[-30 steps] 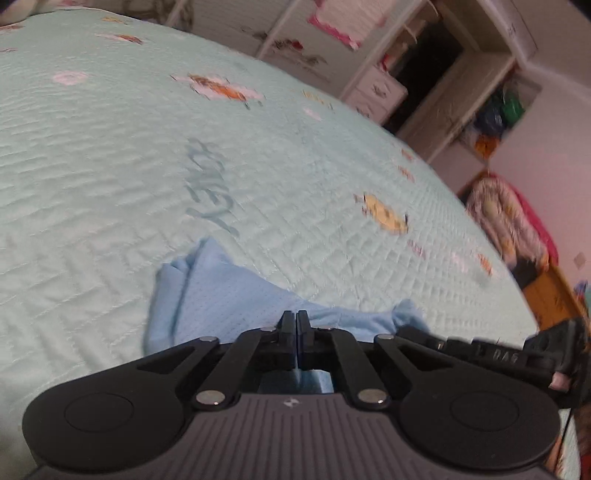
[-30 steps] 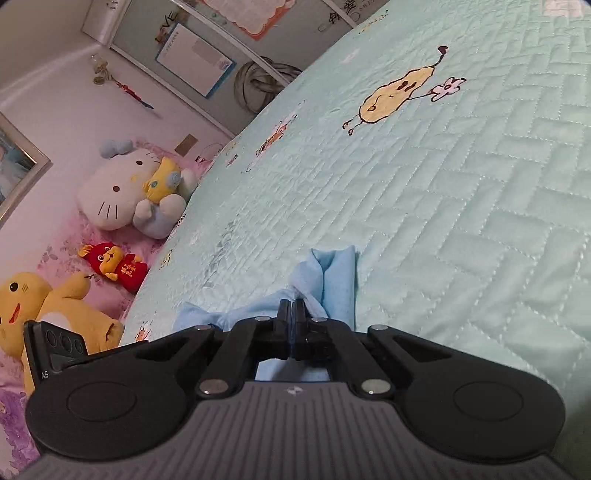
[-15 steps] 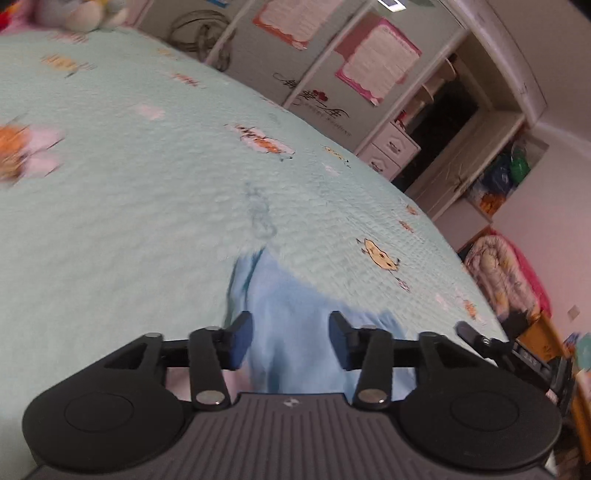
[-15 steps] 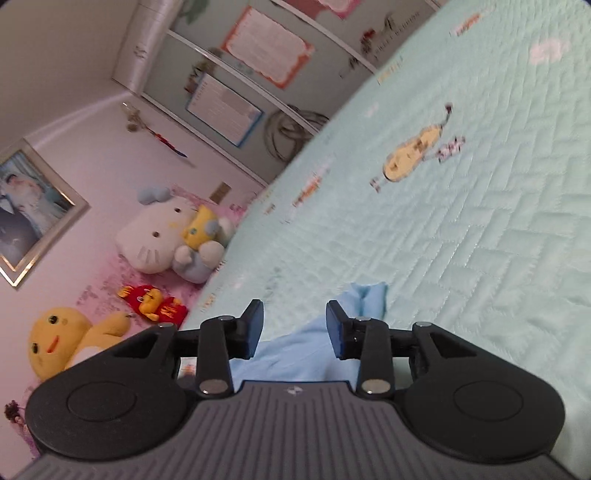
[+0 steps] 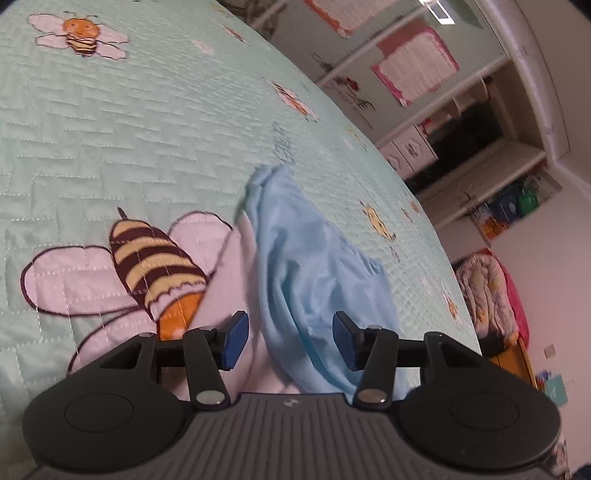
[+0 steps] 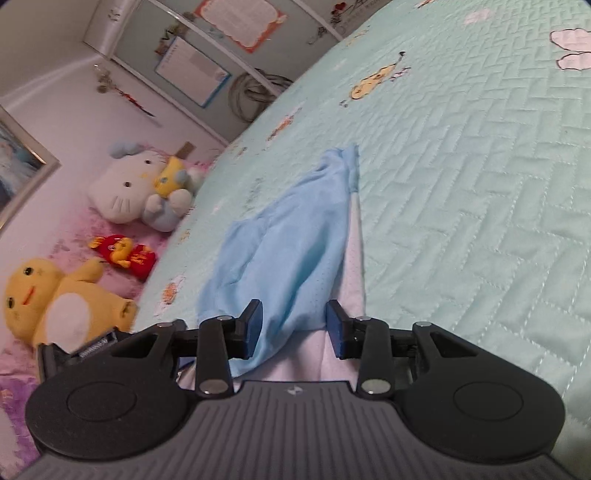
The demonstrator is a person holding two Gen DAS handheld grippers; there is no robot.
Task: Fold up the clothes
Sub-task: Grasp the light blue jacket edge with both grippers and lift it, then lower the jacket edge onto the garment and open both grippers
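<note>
Light blue garment, thin knit, lies rumpled and bunched on the bed, narrowing to a point, well inside its edges.

Bed cover: pale mint green, quilted in a herringbone stitch, printed with cartoon motifs. Large bee print: dark brown and yellow stripes, orange head, pale pink wings outlined in dark brown. Small bee print: same colours, near the far edge of the bed. Pear-shaped print: yellow. Garment: plain light blue, with a pale pink-white layer along one side. Left hand-held gripper and right hand-held gripper: black bodies, dark blue pads. Plush toys: white cat, yellow figure, red toy.
</note>
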